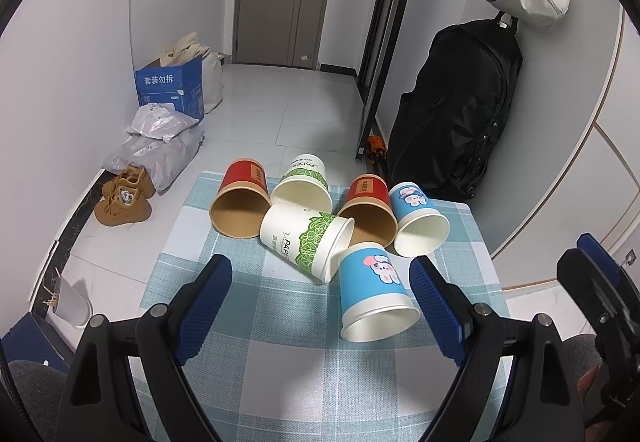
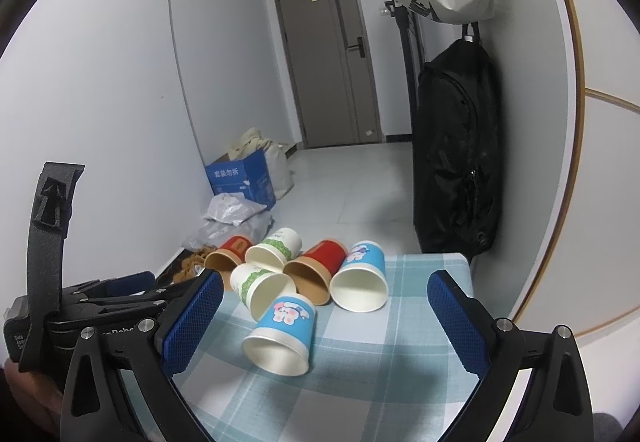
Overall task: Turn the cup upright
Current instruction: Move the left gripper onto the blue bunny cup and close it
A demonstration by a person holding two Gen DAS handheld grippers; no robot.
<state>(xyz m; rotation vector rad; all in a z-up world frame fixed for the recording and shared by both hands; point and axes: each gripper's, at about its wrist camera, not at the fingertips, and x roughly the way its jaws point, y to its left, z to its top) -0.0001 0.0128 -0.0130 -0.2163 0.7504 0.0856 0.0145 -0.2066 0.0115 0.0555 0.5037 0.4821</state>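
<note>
Both the left gripper and right gripper hold their jaws wide open, empty, near the toppled blue cup on the tabletop.

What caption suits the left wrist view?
Open left gripper faces six tipped paper cups on a checked tablecloth.

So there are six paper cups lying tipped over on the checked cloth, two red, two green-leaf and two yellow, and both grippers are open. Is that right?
Not quite: none is yellow. The third pair is blue with a cartoon animal, the near blue cup and the far blue cup, as the left wrist view shows. The rest stands: six tipped cups, left gripper and right gripper open.
</note>
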